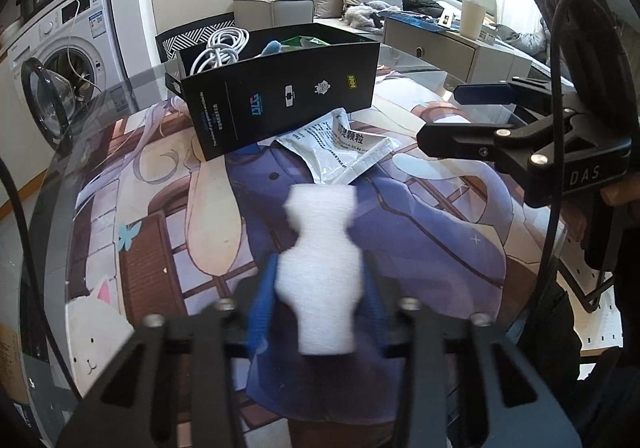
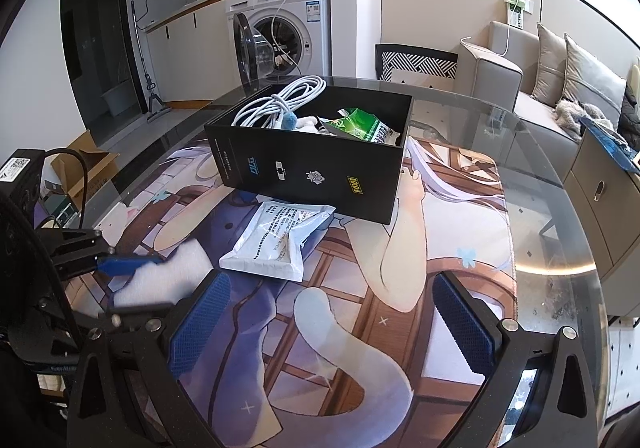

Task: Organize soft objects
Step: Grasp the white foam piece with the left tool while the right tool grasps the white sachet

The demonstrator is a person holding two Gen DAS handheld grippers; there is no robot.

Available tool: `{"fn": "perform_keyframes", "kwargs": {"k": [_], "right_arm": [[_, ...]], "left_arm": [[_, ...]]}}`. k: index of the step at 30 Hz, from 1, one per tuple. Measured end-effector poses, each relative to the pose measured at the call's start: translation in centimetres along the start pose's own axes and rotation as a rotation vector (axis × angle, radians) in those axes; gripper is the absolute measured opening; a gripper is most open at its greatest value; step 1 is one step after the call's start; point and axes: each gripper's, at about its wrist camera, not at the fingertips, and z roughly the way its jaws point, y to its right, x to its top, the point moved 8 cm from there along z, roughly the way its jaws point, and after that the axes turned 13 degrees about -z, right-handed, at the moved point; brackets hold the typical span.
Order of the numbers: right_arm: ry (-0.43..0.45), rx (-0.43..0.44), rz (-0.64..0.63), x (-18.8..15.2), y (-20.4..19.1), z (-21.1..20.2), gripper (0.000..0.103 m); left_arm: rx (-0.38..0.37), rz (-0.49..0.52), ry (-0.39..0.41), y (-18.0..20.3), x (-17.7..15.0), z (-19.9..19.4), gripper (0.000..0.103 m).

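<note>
My left gripper (image 1: 320,280) is shut on a white foam block (image 1: 320,268), squeezed between its blue pads and held above the mat. It also shows in the right wrist view (image 2: 160,276) at the left. A white sachet (image 1: 340,147) lies flat on the mat in front of the black box (image 1: 280,103). The box (image 2: 312,171) holds a coiled white cable (image 2: 280,99), a blue plush piece (image 2: 289,120) and a green packet (image 2: 360,125). My right gripper (image 2: 332,328) is open and empty over the mat, right of the foam, near the sachet (image 2: 276,244).
A printed mat (image 2: 440,232) covers the round glass table (image 2: 560,248). A washing machine (image 2: 280,31) with its door open stands behind, a sofa (image 2: 540,79) with cushions to the right. A cardboard box (image 2: 84,171) sits on the floor at the left.
</note>
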Motion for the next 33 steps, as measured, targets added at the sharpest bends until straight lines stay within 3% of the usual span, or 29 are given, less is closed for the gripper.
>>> {"fn": "perform_keyframes", "kwargs": {"k": [16, 33], "right_arm": [[-0.036, 0.024, 0.000, 0.7, -1.0, 1.8, 0.103], [-0.160, 0.050, 0.001, 2.7, -3.4, 7.7, 0.102]], "left_arm": [[0.023, -0.159, 0.070, -3.3, 2.2, -0.7, 0.037], [0.062, -0.260, 0.078, -6.5, 3.5, 0.2, 0.037]]}}
